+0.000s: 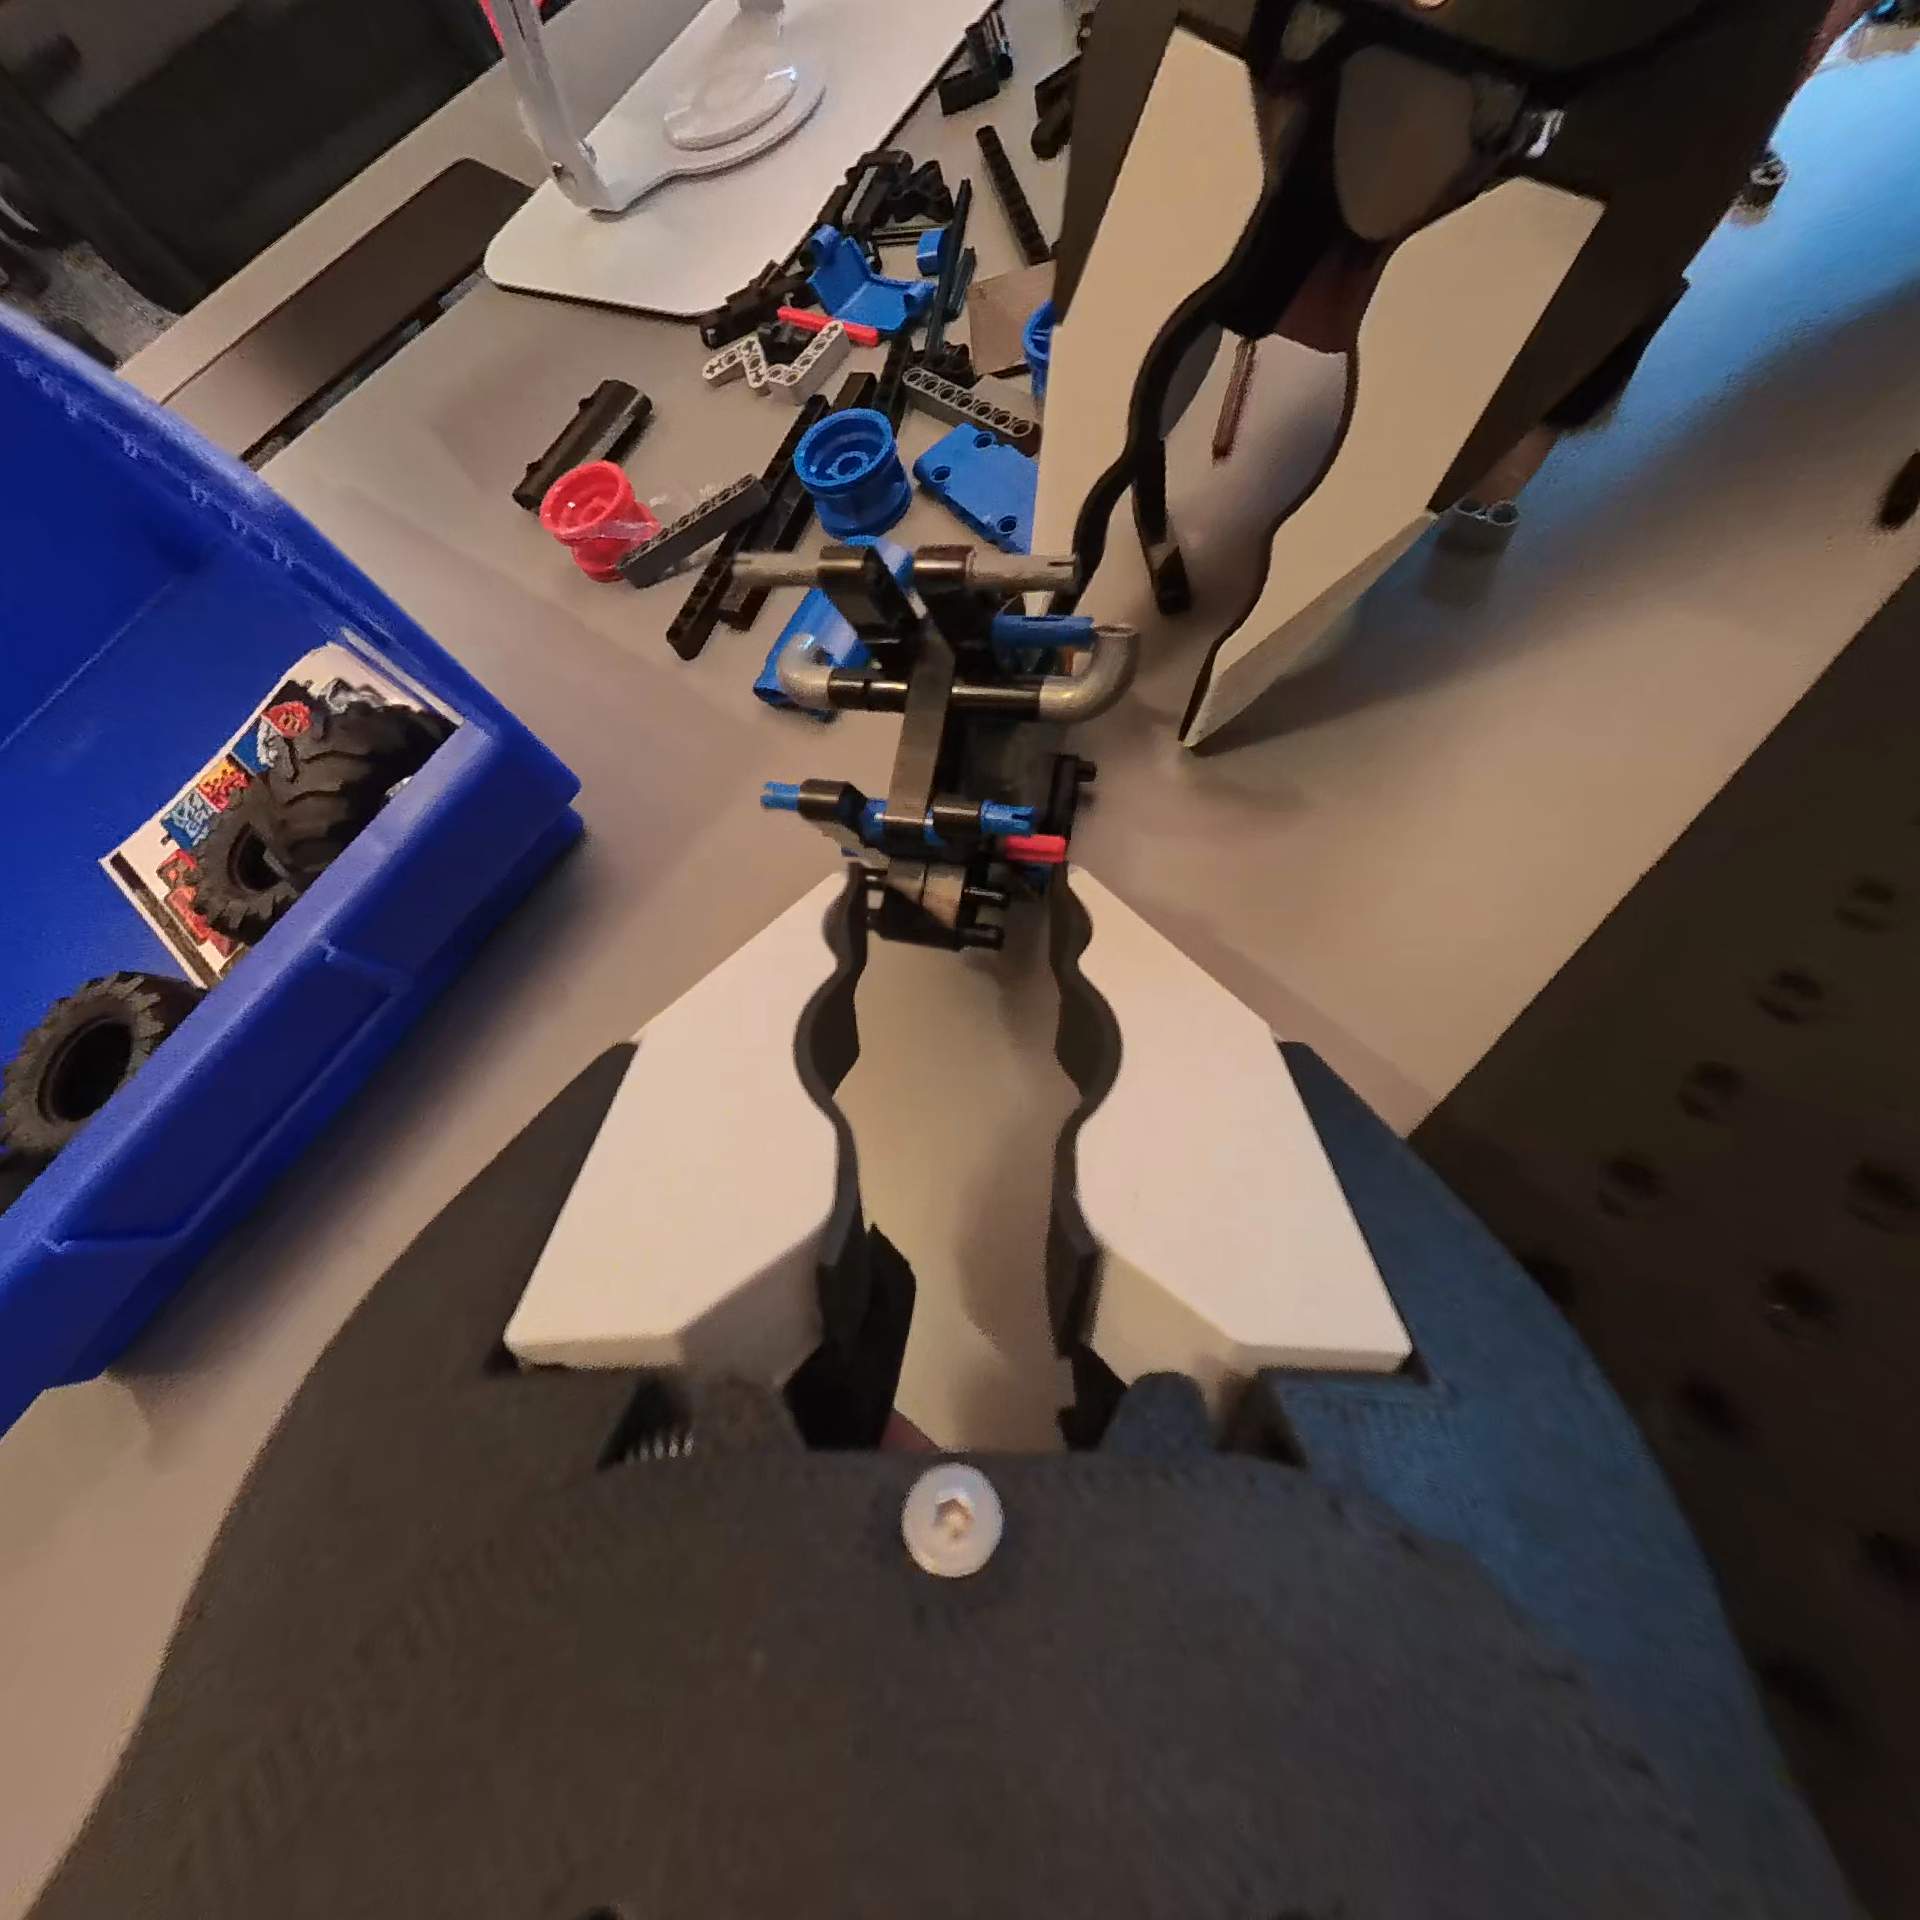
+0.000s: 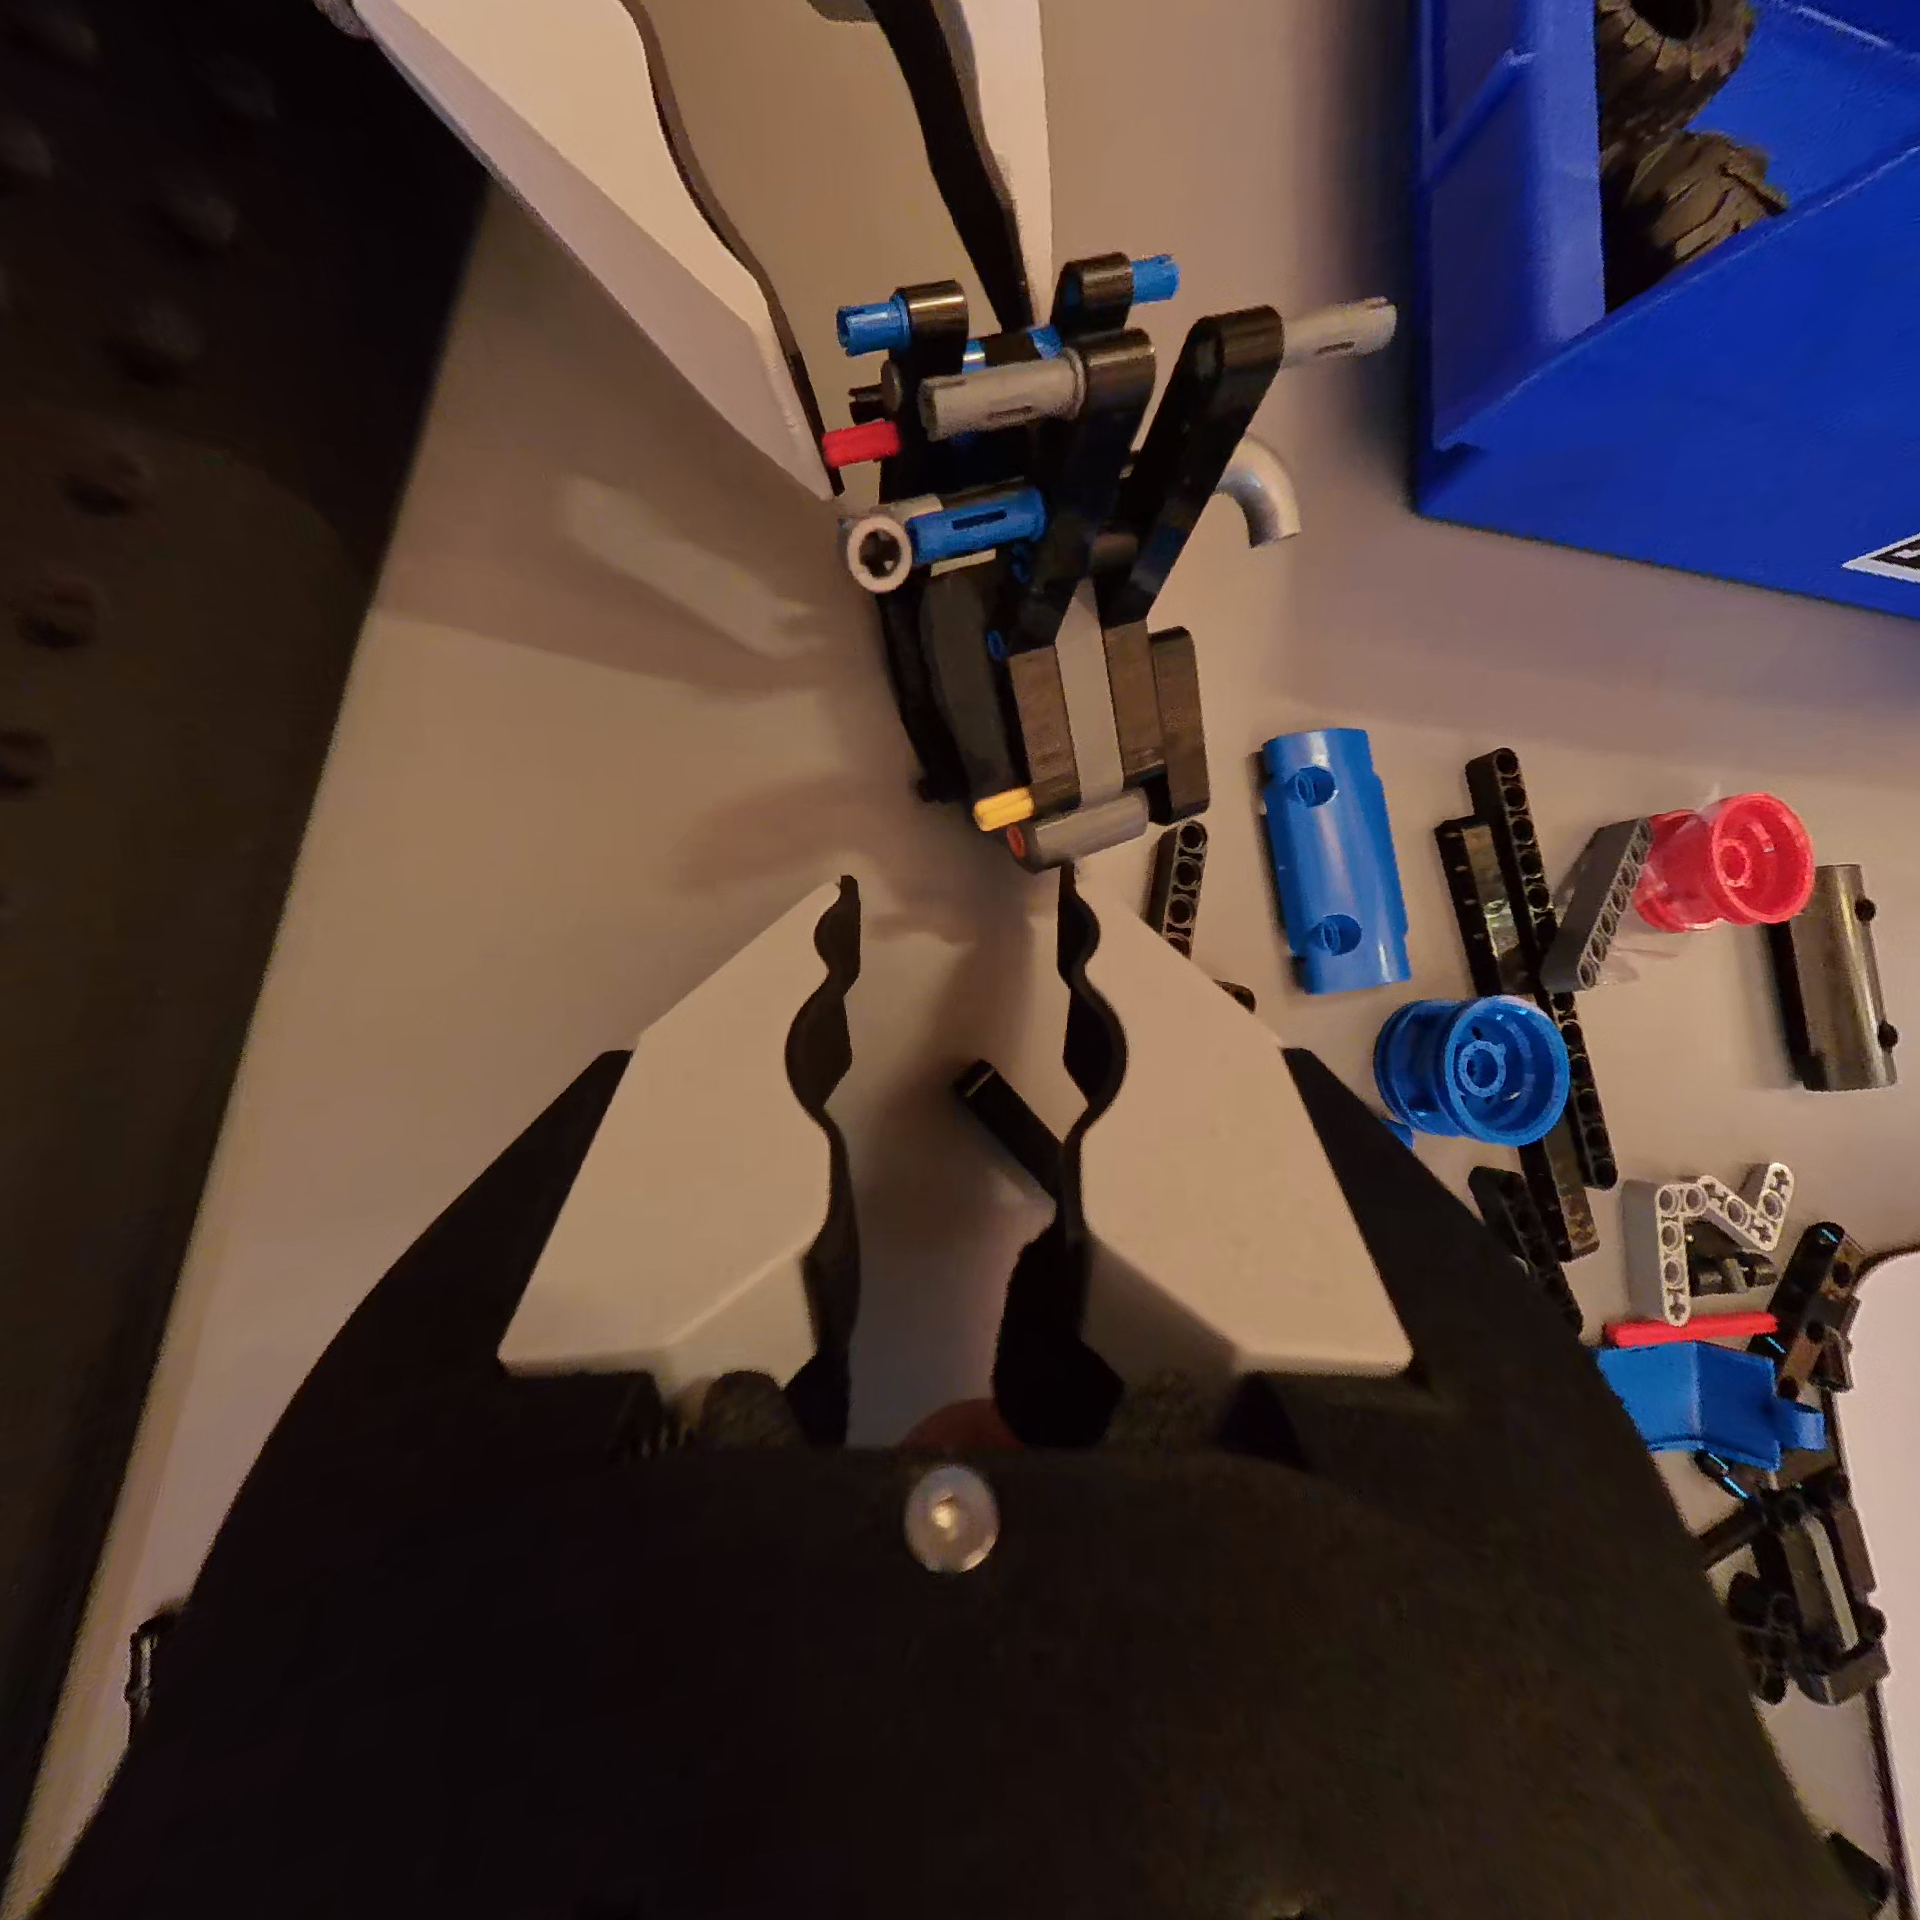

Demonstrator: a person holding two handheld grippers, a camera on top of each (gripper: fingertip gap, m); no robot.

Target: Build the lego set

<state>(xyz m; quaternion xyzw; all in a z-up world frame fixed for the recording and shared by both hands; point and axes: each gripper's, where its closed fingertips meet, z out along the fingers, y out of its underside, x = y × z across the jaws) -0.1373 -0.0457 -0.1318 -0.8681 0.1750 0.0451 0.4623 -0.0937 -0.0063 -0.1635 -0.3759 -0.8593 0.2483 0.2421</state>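
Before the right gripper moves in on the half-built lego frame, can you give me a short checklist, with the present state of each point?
1. Left gripper holds the half-built frame: ok, its fingertips are shut on the frame's near end.
2. Right gripper is free: ok, open, with nothing between its fingertips.
3. Right gripper lined up with the frame: ok, the frame's grey end with the yellow pin lies just ahead of the tips, not yet touched.
4. Frame lifted clear of the table: cannot tell.
5. Loose black piece under the right gripper: not ok, it may get in the way.
6. Spare parts near: ok, blue wheel hub and red wheel hub lie beside.
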